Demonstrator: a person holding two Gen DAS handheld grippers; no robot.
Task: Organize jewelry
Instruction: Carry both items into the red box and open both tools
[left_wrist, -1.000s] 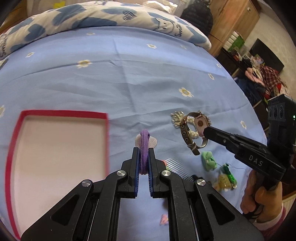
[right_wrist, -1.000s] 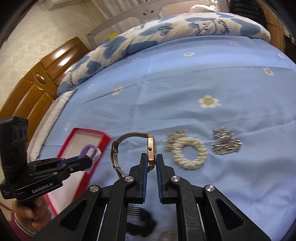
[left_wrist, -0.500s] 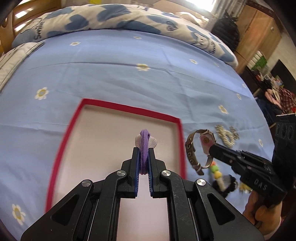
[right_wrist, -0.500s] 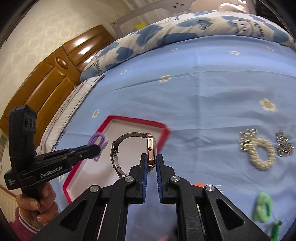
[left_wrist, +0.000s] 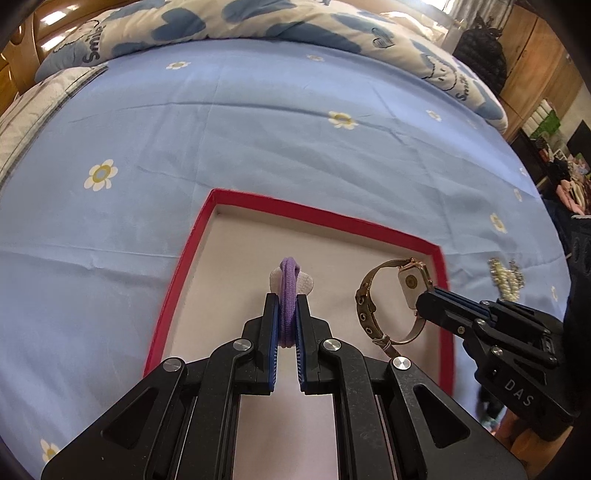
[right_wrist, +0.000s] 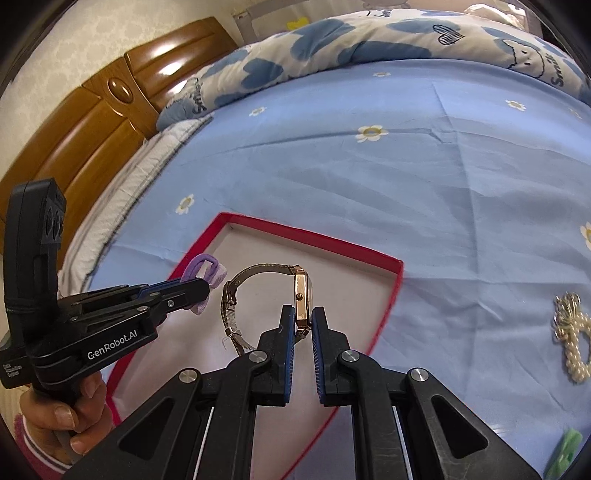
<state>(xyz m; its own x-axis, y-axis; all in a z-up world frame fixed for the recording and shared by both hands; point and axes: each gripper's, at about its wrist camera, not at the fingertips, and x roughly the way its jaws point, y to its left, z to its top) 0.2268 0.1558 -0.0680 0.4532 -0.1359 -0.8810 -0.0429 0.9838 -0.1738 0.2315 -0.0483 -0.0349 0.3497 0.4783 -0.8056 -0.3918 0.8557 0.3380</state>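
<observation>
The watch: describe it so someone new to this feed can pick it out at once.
Start at the red-rimmed box lying on the blue flowered bedsheet. Two claws hang over it; the right claw grips the watch by its case. Unlike the soft purple hair tie in the left claw, it is metal: a rectangular rose-gold case on a looped mesh band.

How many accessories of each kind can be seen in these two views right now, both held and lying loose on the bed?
Watches: 1, the watch held over the red-rimmed box
Hair ties: 1, the purple hair tie
Pearl pieces: 1, the pearl bracelet on the sheet
Green items: 1, a green piece, too cropped to name
Total: 4
</observation>
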